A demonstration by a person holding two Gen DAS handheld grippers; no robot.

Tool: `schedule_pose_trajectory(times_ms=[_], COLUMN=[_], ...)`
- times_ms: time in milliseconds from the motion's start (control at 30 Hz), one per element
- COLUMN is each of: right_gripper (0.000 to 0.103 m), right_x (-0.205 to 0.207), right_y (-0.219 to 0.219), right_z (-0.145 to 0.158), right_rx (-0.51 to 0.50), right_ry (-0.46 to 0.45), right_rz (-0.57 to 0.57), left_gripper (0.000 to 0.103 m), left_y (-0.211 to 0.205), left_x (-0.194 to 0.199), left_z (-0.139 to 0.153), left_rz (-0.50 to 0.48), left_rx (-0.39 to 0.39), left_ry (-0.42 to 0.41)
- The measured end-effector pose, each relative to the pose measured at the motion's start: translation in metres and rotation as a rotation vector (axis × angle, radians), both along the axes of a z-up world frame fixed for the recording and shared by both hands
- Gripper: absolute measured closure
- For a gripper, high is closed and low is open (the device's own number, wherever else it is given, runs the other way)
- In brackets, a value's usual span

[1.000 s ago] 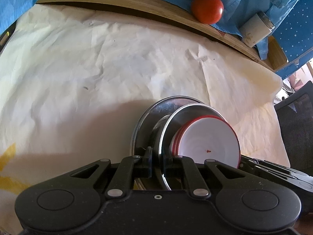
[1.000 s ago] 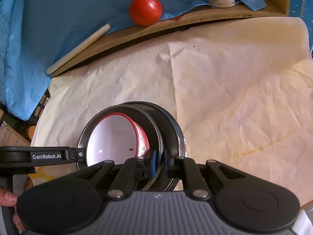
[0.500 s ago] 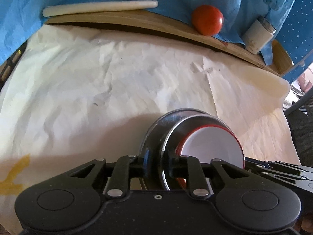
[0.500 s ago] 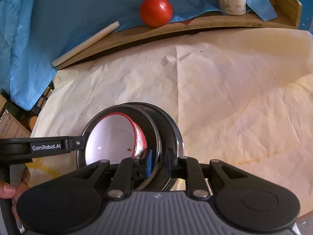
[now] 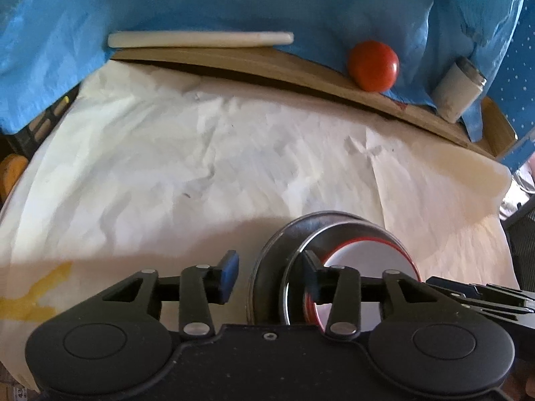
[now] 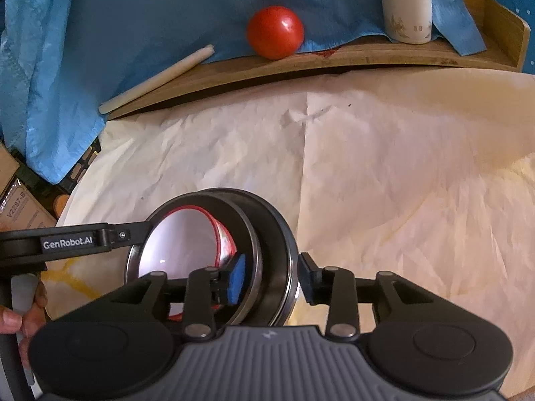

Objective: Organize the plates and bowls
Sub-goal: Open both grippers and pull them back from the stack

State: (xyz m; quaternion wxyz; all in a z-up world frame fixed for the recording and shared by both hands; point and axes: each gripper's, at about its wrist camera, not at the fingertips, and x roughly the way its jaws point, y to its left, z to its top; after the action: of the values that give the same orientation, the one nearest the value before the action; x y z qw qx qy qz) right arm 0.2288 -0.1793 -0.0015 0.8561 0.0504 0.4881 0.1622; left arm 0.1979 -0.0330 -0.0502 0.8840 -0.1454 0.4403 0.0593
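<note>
Both tools spread wide: left tool (image 5: 267, 275), right tool (image 6: 272, 275) straddle steel bowl (image 6: 267, 234) rim, gripping nothing.

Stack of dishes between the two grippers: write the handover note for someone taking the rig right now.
Left gripper: open, jaws straddling the stack's rim, gripping nothing.
Right gripper: open, jaws straddling the opposite rim.
Things: red-rimmed white bowl nested in a steel bowl, which sits in a steel plate, all on the white paper.
Done: the stack looks built and set down.
Left: back both grippers off without tipping the stack. No other dishes show in either view.
</note>
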Motion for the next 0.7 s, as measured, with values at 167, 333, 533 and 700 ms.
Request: schedule_pose_trajectory(times_ms=[167,333,533,700], right_gripper=[0.054,0.046,0.033,0.026], right_x=[0.000,-0.003,-0.011,-0.025], right_y=[-0.004,-0.009,-0.013,-0.013], right_z=[0.003,0.008,0.019,0.028], right_rx=[0.015,0.027,0.035,0.044], right_ry=[-0.022,-0.054,-0.104,-0.156], right_rz=[0.017,0.008,-0.012,-0.040], left_gripper=[0.045,0.034,0.022,0.008], left_y=[-0.005,-0.012,-0.014,-0.012], left_x=[-0.008,-0.018,-0.033,-0.048], left_z=[0.006,0.010,0.016,0.024], left_rz=[0.028,0.041,0.042,0.034], left_rx=[0.023,0.040,0.044,0.045], left_ry=[-0.039,-0.081,-0.135,-0.196])
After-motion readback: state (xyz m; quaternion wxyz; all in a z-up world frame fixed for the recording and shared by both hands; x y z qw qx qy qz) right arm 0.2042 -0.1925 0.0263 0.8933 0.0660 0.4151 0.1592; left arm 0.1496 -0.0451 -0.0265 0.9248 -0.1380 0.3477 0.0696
